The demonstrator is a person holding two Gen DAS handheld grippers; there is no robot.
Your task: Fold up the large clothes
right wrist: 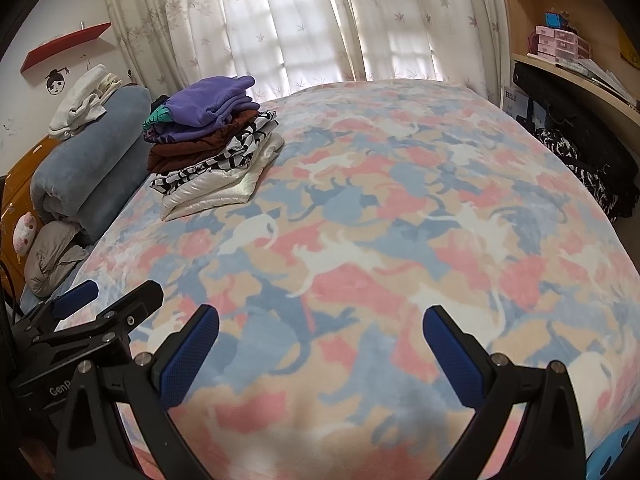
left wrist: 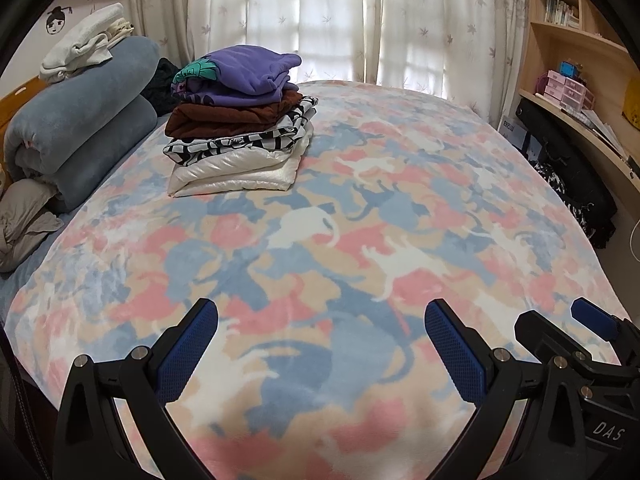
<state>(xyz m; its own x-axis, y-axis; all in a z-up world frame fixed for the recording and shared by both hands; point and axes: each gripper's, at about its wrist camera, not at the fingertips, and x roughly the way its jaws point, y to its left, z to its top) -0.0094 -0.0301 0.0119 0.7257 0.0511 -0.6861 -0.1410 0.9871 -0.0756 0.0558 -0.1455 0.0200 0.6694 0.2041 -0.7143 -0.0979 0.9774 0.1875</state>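
A stack of folded clothes [left wrist: 240,120] sits on the far left of the bed: purple on top, then brown, black-and-white print, and a white padded piece at the bottom. The right wrist view shows the same stack [right wrist: 212,140]. My left gripper [left wrist: 320,320] hangs open over the near part of the cat-print blanket [left wrist: 360,220], holding nothing. My right gripper [right wrist: 320,328] is open too, above the same blanket [right wrist: 400,220], and empty. In each view the other gripper shows at the edge: the right gripper [left wrist: 560,328] beside my left one, the left gripper [right wrist: 116,300] beside my right one.
A rolled blue blanket [left wrist: 80,128] with white clothes [left wrist: 84,40] on it lies at the headboard, a grey bundle [left wrist: 24,220] beside it. Wooden shelves and a desk [left wrist: 576,64] stand right of the bed, with dark bags [left wrist: 576,184] below. Curtains [left wrist: 320,20] hang behind.
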